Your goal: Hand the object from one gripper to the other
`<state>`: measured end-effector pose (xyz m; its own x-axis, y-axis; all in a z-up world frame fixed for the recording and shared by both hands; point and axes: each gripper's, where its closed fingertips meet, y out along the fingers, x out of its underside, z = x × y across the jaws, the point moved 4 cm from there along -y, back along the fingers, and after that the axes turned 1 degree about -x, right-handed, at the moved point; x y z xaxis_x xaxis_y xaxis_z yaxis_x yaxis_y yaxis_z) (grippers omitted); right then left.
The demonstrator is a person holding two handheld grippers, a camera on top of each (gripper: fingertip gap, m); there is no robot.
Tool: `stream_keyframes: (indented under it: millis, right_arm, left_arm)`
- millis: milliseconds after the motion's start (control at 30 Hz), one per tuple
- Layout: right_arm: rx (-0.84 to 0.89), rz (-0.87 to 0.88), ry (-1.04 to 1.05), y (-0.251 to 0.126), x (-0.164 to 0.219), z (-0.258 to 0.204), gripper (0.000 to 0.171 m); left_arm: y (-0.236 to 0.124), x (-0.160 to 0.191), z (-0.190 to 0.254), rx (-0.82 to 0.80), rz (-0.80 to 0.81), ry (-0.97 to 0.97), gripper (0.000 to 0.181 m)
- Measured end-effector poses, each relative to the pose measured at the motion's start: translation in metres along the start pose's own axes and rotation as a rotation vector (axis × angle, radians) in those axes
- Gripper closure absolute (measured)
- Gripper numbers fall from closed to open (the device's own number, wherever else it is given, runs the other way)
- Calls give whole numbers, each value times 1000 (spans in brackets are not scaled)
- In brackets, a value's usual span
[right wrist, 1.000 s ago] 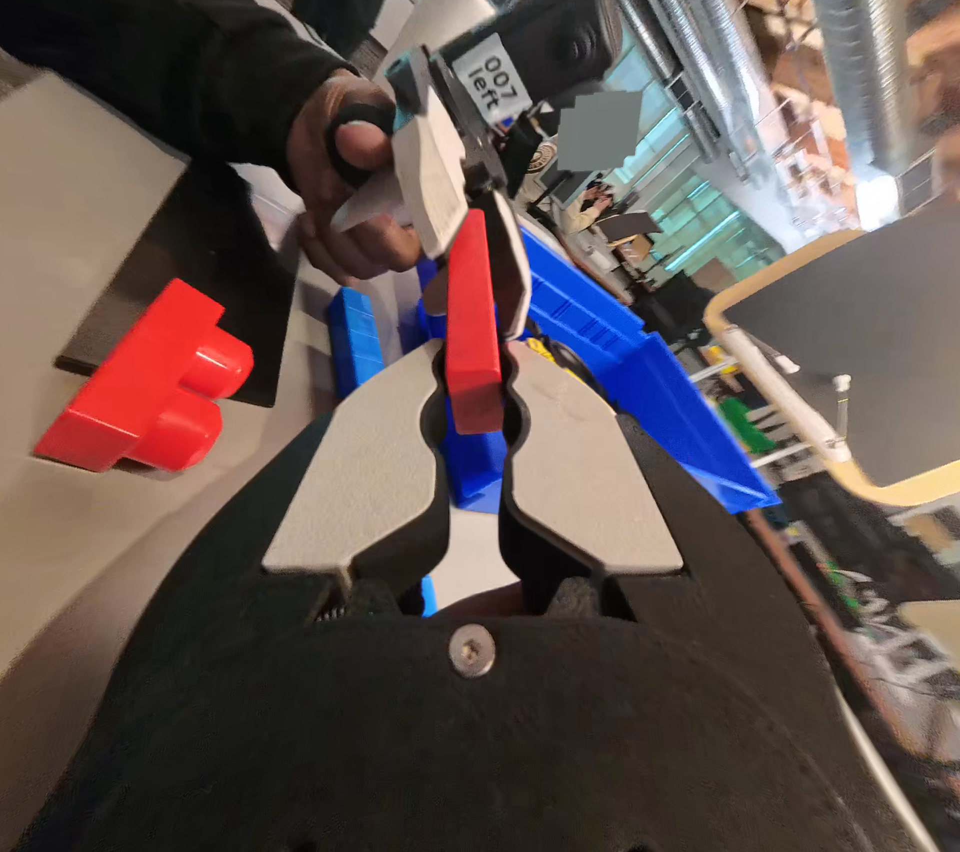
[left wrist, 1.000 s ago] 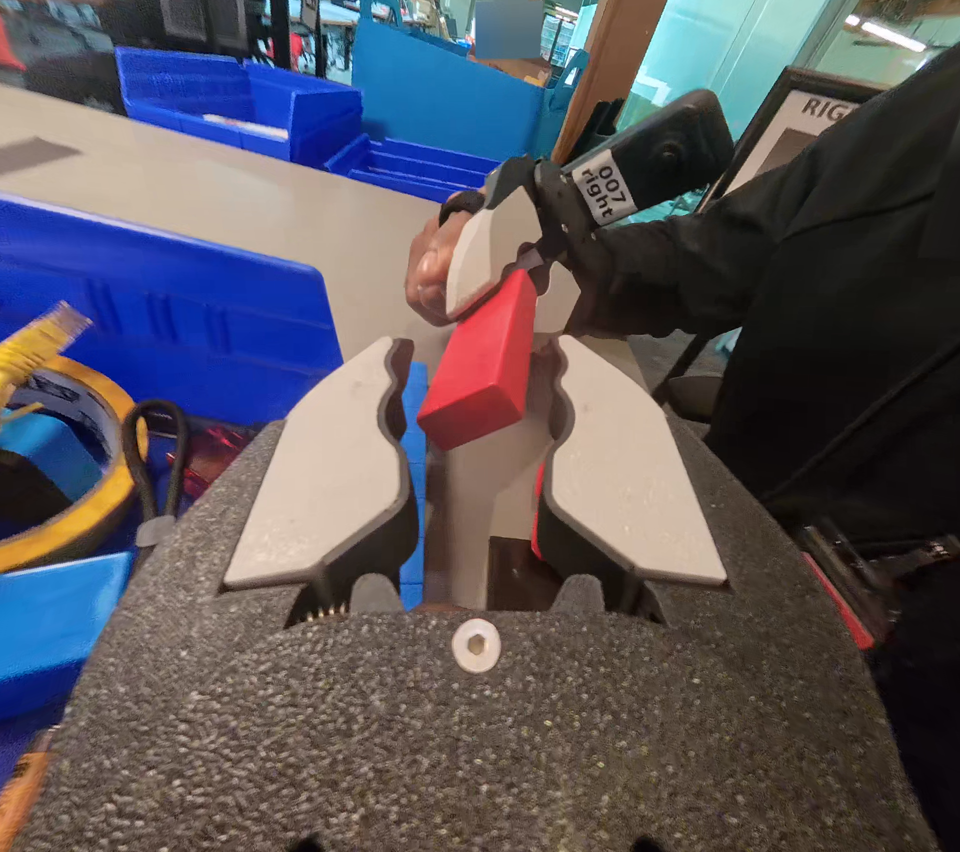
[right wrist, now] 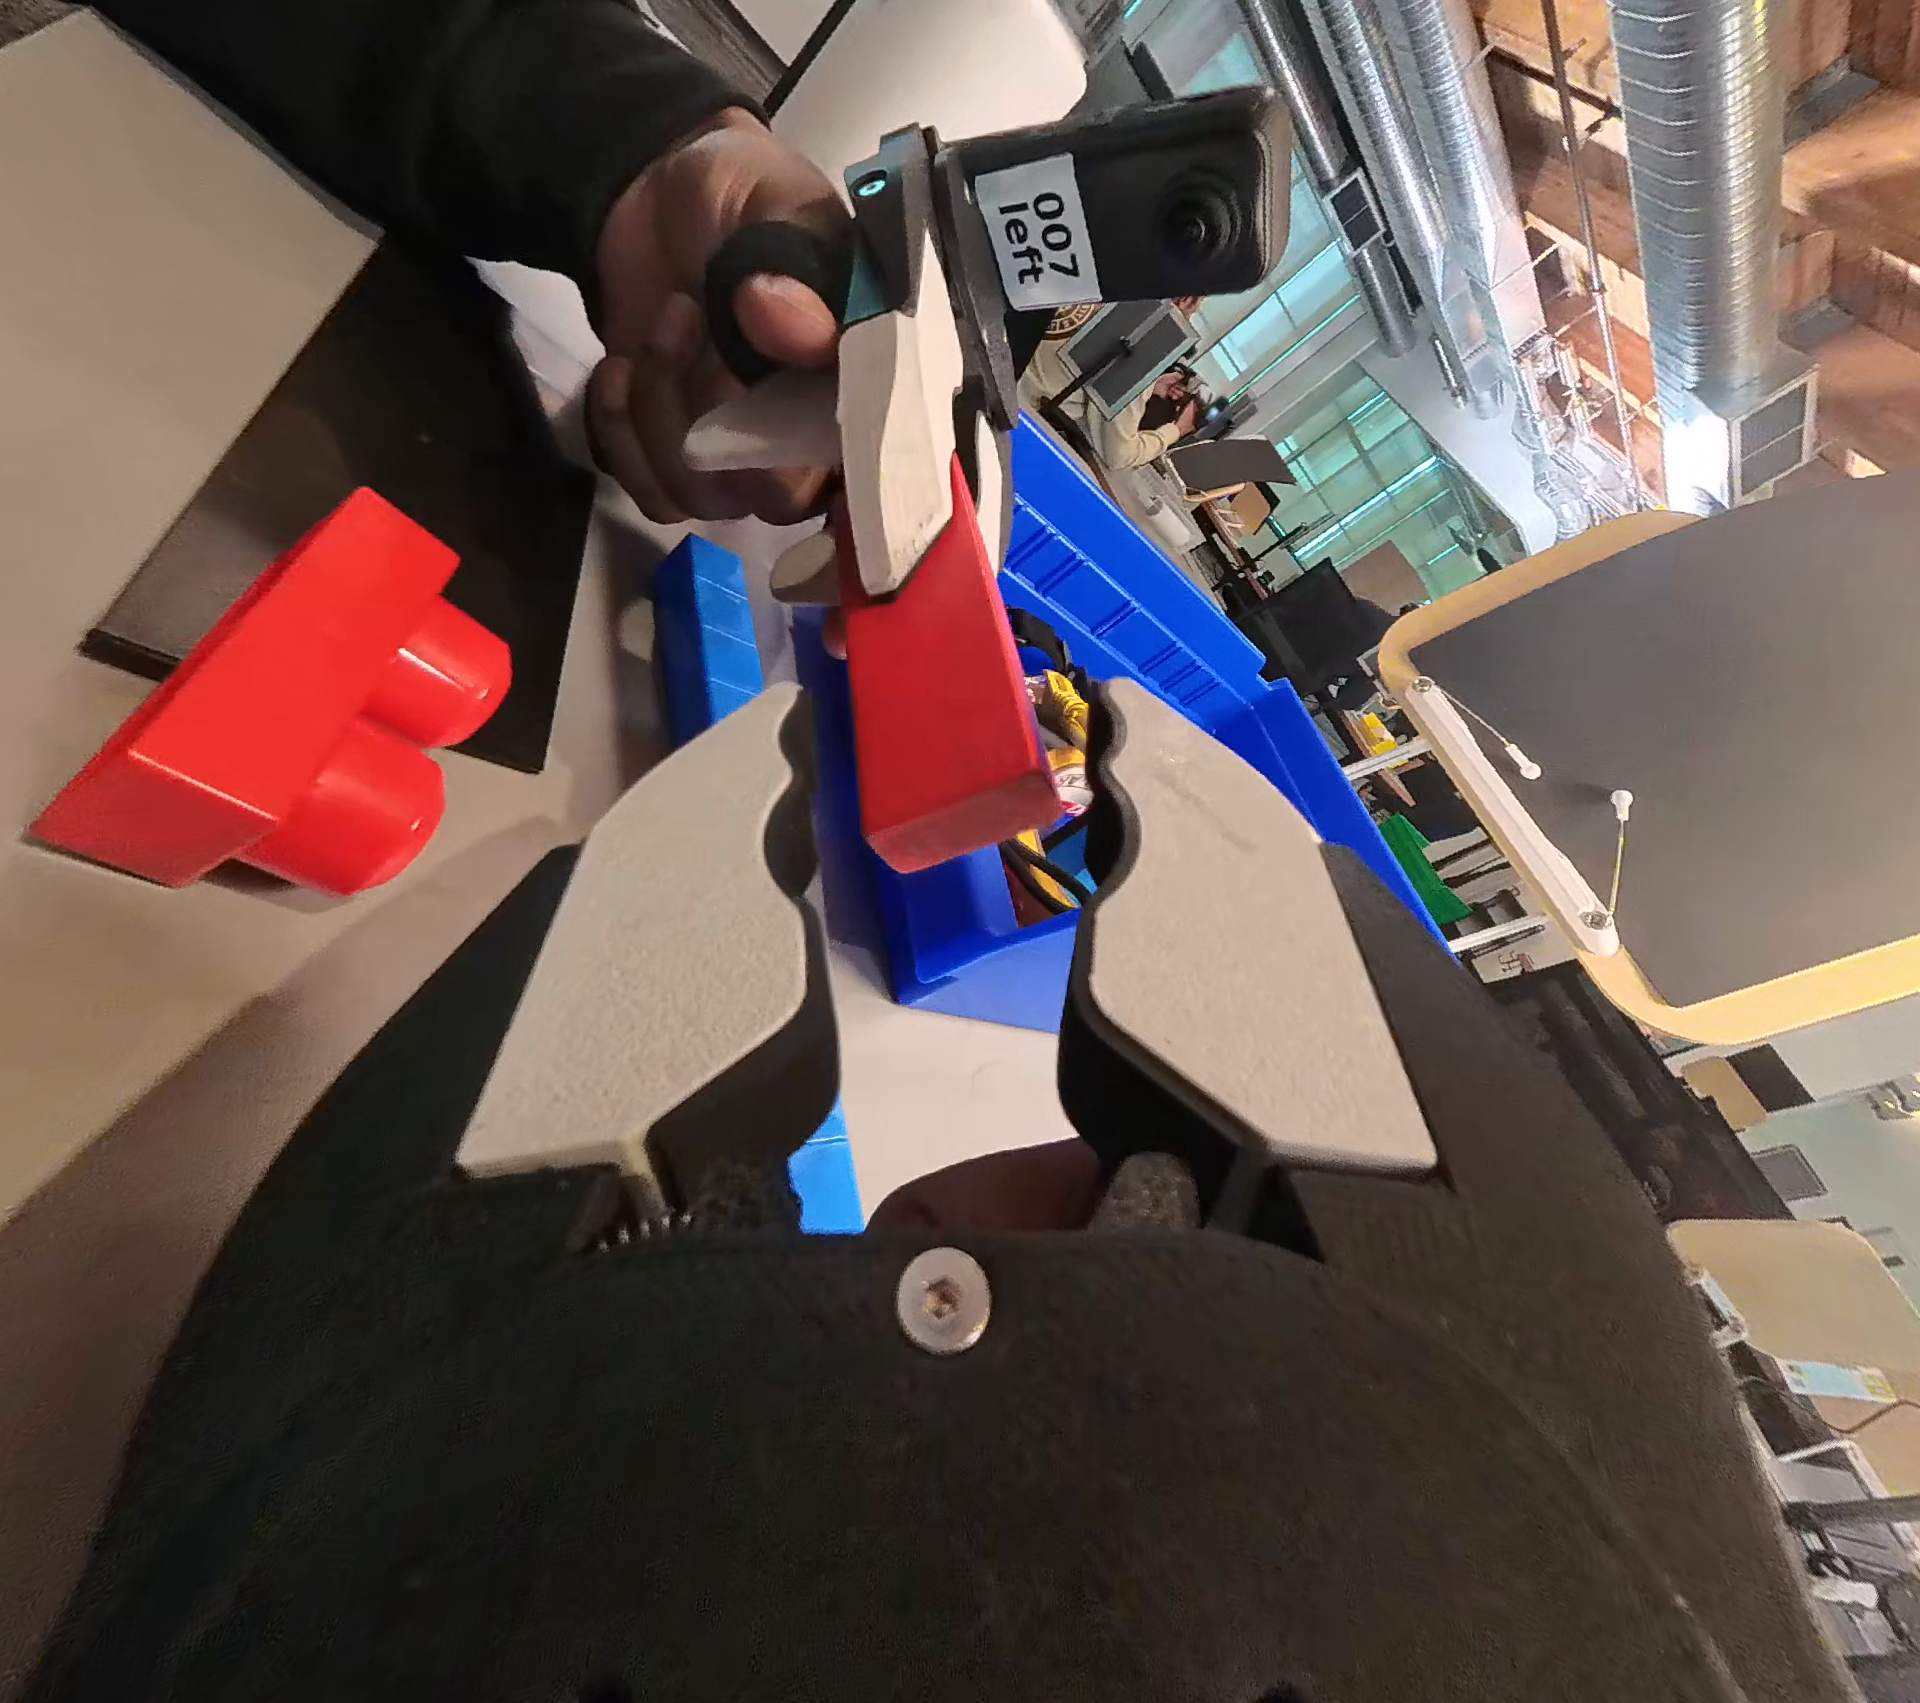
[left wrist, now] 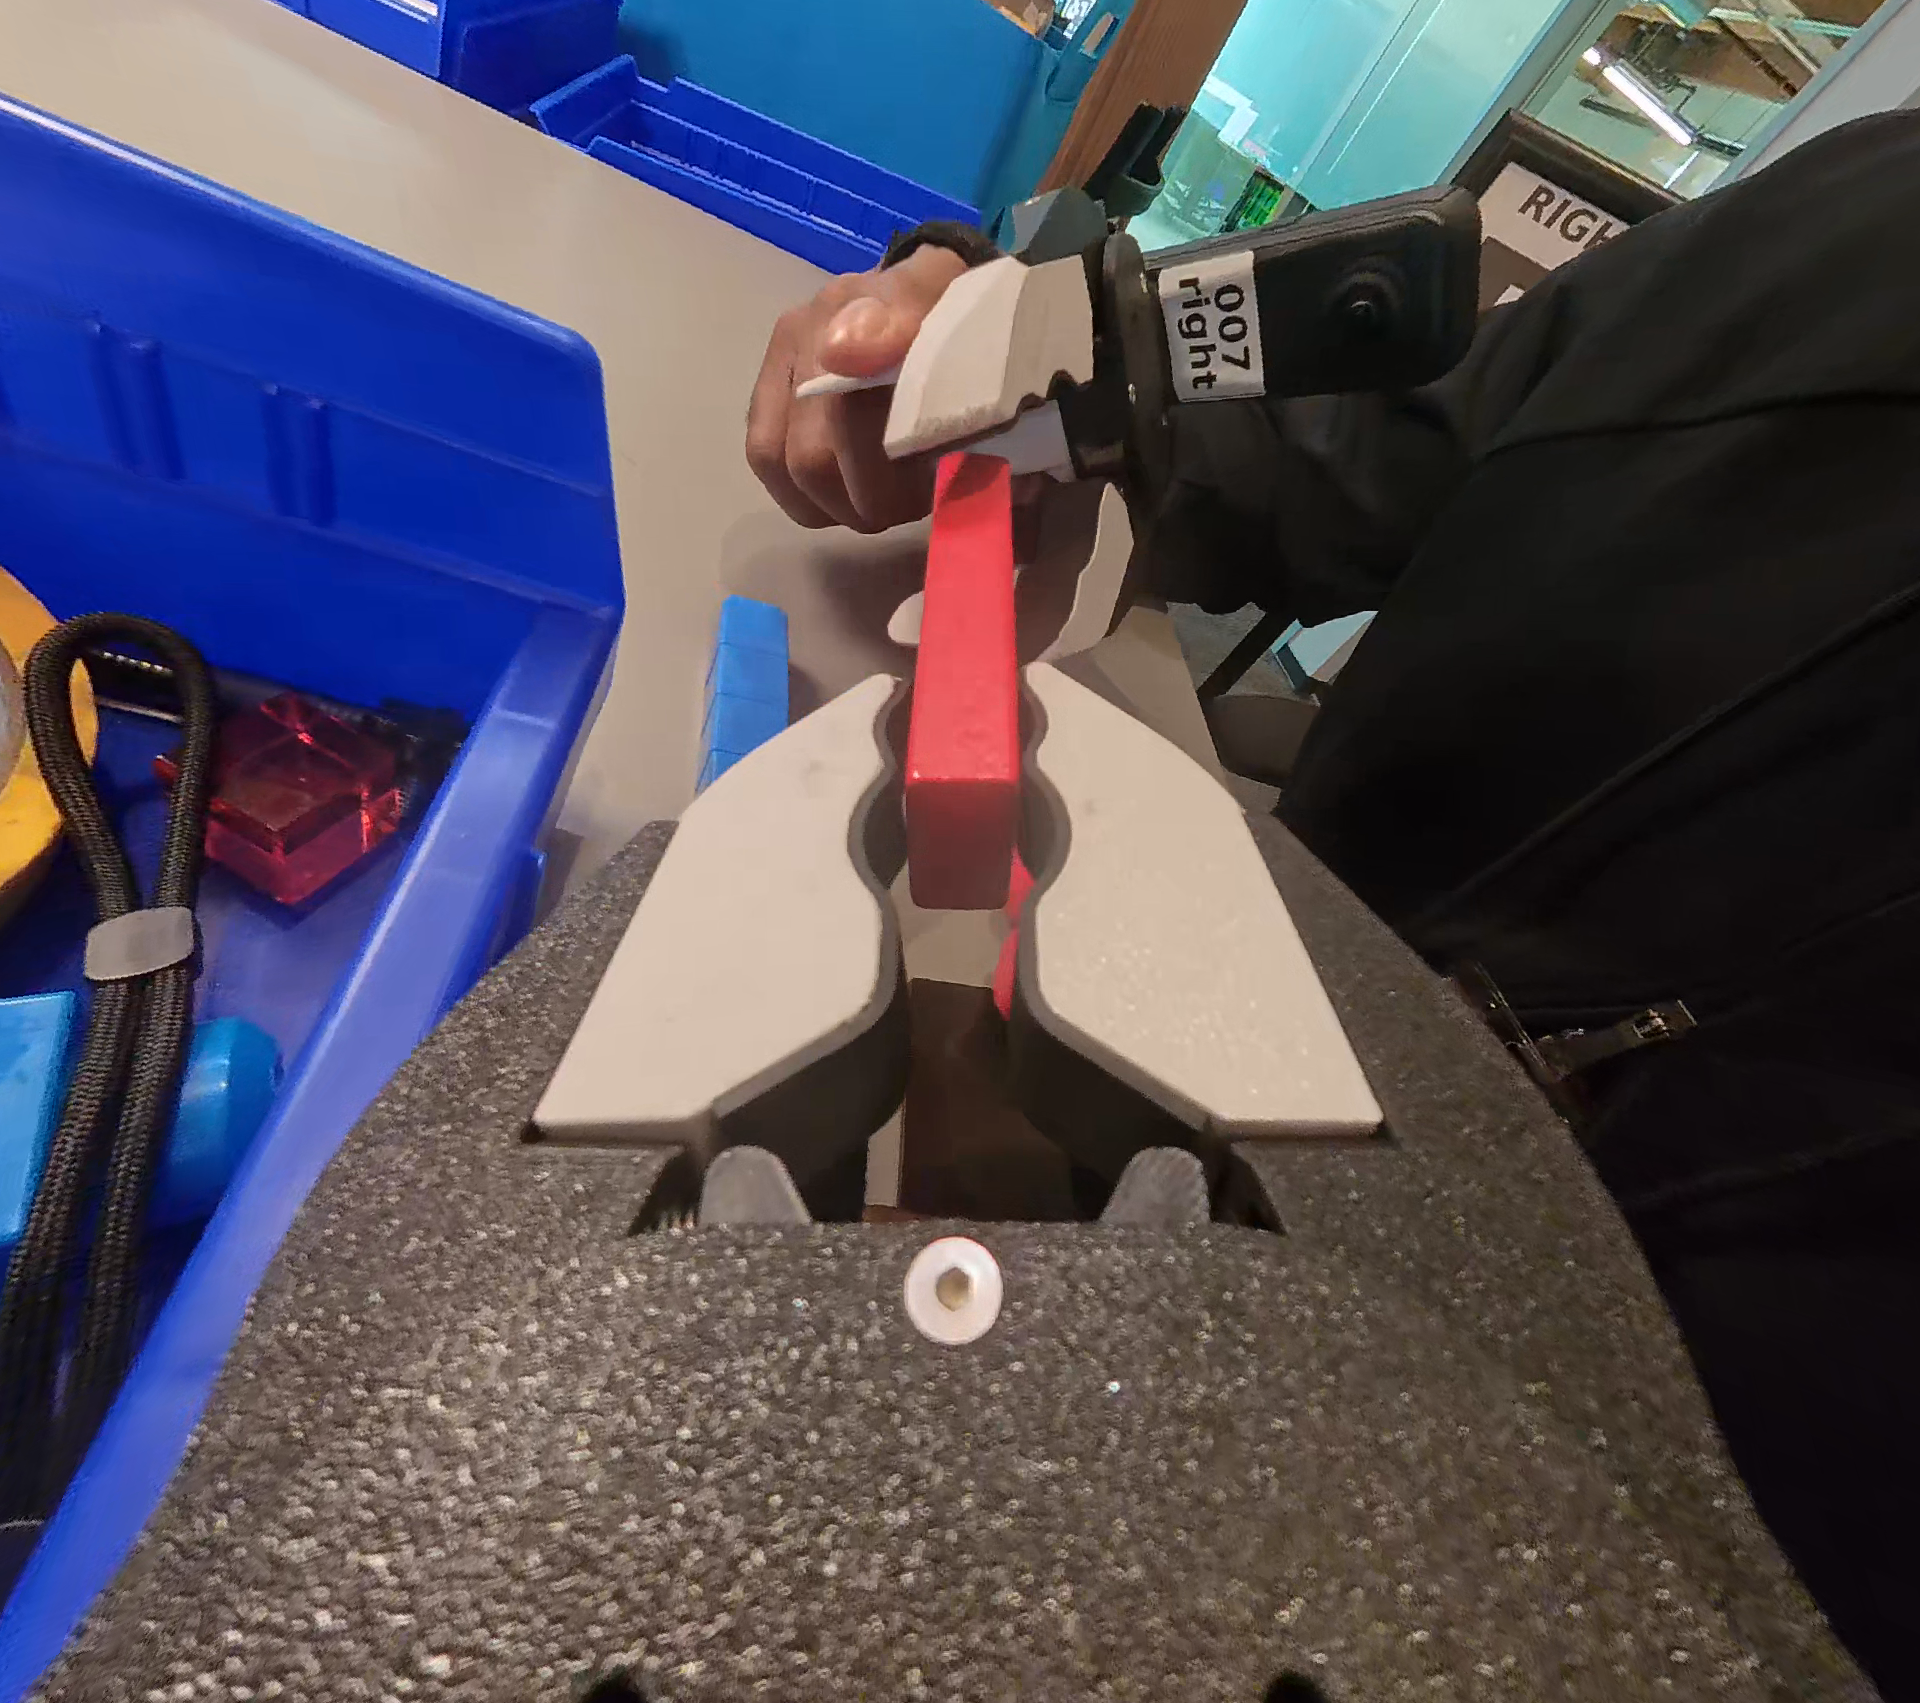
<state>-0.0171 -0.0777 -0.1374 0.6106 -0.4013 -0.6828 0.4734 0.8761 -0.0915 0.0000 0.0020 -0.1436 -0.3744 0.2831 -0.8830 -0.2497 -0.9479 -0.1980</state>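
A flat red block (left wrist: 961,718) is held between the two grippers above the table. My left gripper (left wrist: 961,687) is shut on its near end. In the same view my right gripper (left wrist: 1023,490) stands around the block's far end, its fingers spread. In the right wrist view my right gripper (right wrist: 948,703) is open, with the red block (right wrist: 935,770) in the gap and touching neither finger. The left gripper (right wrist: 940,531) pinches the block's far end there.
A blue bin (left wrist: 312,458) at the left holds a black cord (left wrist: 114,822) and a clear red piece (left wrist: 291,801). A blue brick (left wrist: 748,687) lies on the table. A big red studded brick (right wrist: 281,697) lies beside a black mat (right wrist: 364,458). A person's black sleeve (left wrist: 1610,614) fills the right. My left and right fingertips are right by each other.
My left gripper has shut on the red block. My right gripper, which was shut on it, has opened. The block now points straight along the left fingers.
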Motion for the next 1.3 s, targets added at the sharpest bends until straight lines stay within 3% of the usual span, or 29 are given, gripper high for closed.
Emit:
stream_keyframes:
  millis: [67, 133, 267, 333, 467, 567, 667, 800, 900, 967, 1100, 1300]
  right_arm:
    - [6, -9, -21, 1, 1, -1, 134]
    - [-9, -19, -10, 2, 3, -2, 134]
    - [8, 39, 203, -1, 2, 13, 134]
    - [48, 68, 302, -4, 1, 25, 134]
    - [165, 131, 459, -10, 0, 46, 134]
    - [241, 158, 508, -11, -3, 52, 134]
    - [292, 143, 477, -6, -8, 48, 134]
    - [341, 104, 395, 1, -15, 40, 134]
    - [338, 94, 342, 6, -20, 33, 134]
    - [322, 85, 308, 8, -21, 27, 134]
    - [300, 40, 282, 11, -18, 25, 134]
    - [247, 32, 246, 5, -16, 27, 130]
  left_arm:
    - [1, 1, 2, 18, -4, -6, 163]
    - [1, 0, 3, 17, 0, 18, 163]
    - [-1, -15, 4, -39, 113, 90, 117]
    - [-5, -22, 4, -79, 167, 136, 113]
    - [-12, -34, -3, -139, 254, 88, 117]
    - [-11, -43, -2, -92, 349, -37, 121]
    - [-7, -49, 1, -51, 428, -116, 123]
    - [3, -43, 7, -37, 404, -89, 127]
    - [6, -43, 11, -52, 420, -39, 139]
    - [5, -44, 14, -38, 435, -18, 160]
    - [3, -43, 17, -130, 392, 163, 163]
    - [-9, -46, 18, -548, 236, 749, 163]
